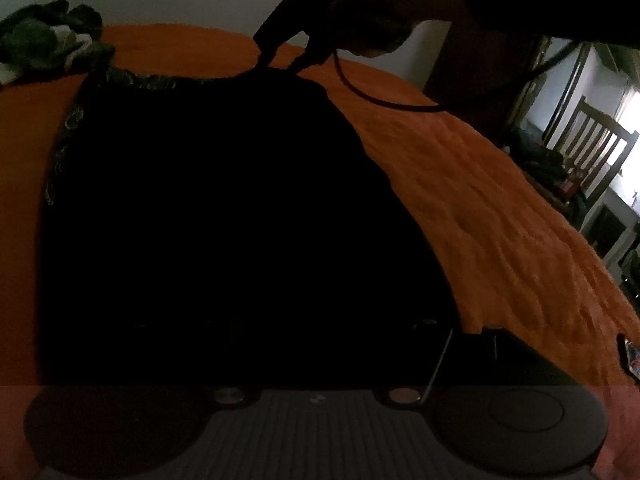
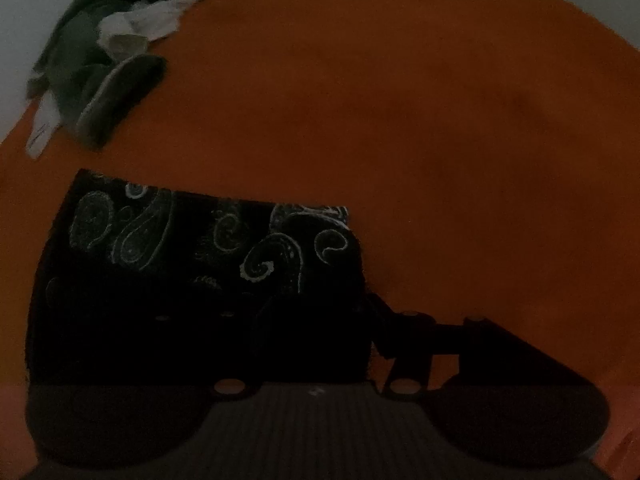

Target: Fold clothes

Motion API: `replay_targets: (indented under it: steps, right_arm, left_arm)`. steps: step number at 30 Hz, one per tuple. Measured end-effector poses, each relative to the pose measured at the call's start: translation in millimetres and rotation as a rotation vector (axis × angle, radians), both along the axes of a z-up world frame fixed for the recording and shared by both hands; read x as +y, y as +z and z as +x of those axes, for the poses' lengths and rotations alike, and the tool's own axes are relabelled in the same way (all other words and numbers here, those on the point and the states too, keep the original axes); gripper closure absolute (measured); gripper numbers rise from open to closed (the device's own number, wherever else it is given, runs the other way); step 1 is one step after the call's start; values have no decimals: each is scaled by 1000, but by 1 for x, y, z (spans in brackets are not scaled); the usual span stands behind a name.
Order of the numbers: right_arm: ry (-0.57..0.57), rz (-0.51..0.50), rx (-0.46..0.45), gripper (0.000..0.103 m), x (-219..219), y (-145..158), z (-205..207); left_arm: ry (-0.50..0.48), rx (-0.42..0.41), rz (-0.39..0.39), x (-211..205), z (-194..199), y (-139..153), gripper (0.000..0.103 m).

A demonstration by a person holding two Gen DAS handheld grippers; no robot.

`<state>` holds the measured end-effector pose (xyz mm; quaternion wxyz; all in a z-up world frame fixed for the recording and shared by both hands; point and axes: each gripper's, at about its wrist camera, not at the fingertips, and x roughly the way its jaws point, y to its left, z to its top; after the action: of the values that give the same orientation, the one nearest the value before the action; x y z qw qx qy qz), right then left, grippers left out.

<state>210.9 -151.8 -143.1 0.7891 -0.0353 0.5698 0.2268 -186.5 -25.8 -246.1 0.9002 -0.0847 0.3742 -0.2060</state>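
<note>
I see a black paisley-printed cloth [image 1: 208, 200] spread flat on the orange bedspread [image 1: 480, 200], filling the centre and left of my left-wrist view. At top centre my right gripper [image 1: 280, 62] has its tips at the cloth's far edge, jaws parted, nothing visibly pinched. My left gripper is lost in darkness; I cannot tell its state. A heap of green and white clothes [image 2: 108, 52] sits upper left.

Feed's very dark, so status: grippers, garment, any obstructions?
Right gripper open at far edge of black paisley garment; left jaws too dark to read. Garment spread on orange bedspread. Clothes pile far left, apart.
</note>
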Motion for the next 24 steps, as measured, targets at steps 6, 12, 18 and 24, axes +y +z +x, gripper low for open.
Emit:
replay_targets:
  steps: [6, 12, 18, 24]
  right_arm:
    - [-90, 334, -37, 97, -17, 7, -11]
    - [-223, 546, -166, 97, -62, -4, -28]
    - [-351, 499, -100, 66, -79, -43, -13]
    - [-326, 397, -302, 53, -70, 5, -43]
  left_arm:
    - [-3, -10, 0, 0, -6, 0, 39]
    - [-12, -12, -24, 3, -7, -1, 39]
    - [-19, -35, -13, 2, -13, -3, 39]
    - [18, -74, -16, 14, -23, 19, 39]
